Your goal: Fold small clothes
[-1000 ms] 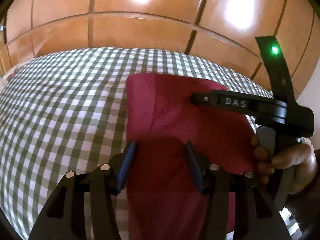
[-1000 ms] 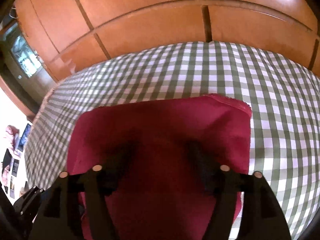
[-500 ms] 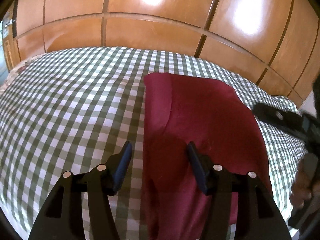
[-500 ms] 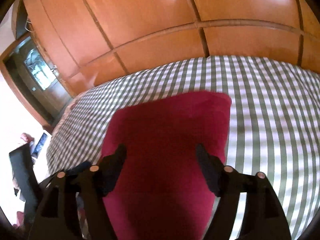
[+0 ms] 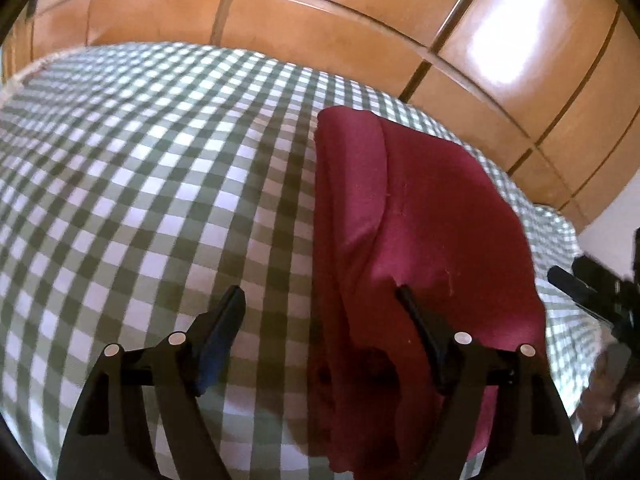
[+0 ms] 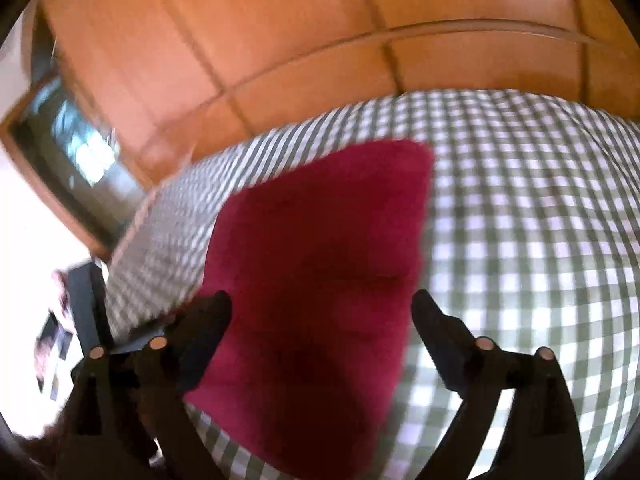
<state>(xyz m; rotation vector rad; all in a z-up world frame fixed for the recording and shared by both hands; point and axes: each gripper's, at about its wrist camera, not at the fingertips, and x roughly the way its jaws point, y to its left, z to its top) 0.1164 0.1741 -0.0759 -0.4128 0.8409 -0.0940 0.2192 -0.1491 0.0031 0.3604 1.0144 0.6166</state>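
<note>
A dark red garment [image 5: 420, 240] lies folded into a long strip on the green-and-white checked bedcover [image 5: 140, 200]. My left gripper [image 5: 320, 298] hovers over the garment's left edge, its jaws opening wide, with nothing pinched between them. One fingertip [image 5: 236, 296] is above the checks, the other above the red cloth. In the right wrist view the same garment [image 6: 320, 260] lies below my right gripper [image 6: 322, 302], whose jaws are also opening and hold nothing. The right gripper shows at the right edge of the left wrist view, with a hand [image 5: 608, 384] under it.
Glossy wooden wardrobe panels [image 5: 320, 20] stand behind the bed. In the right wrist view a dark framed mirror or doorway [image 6: 72, 152] sits at the left, and the bed's left edge [image 6: 132, 232] drops to the floor there. The right wrist view is motion-blurred.
Both grippers have drawn back from the red garment and their jaws have spread wider. The right gripper slid out to the right edge of the left wrist view. The garment stays flat.
</note>
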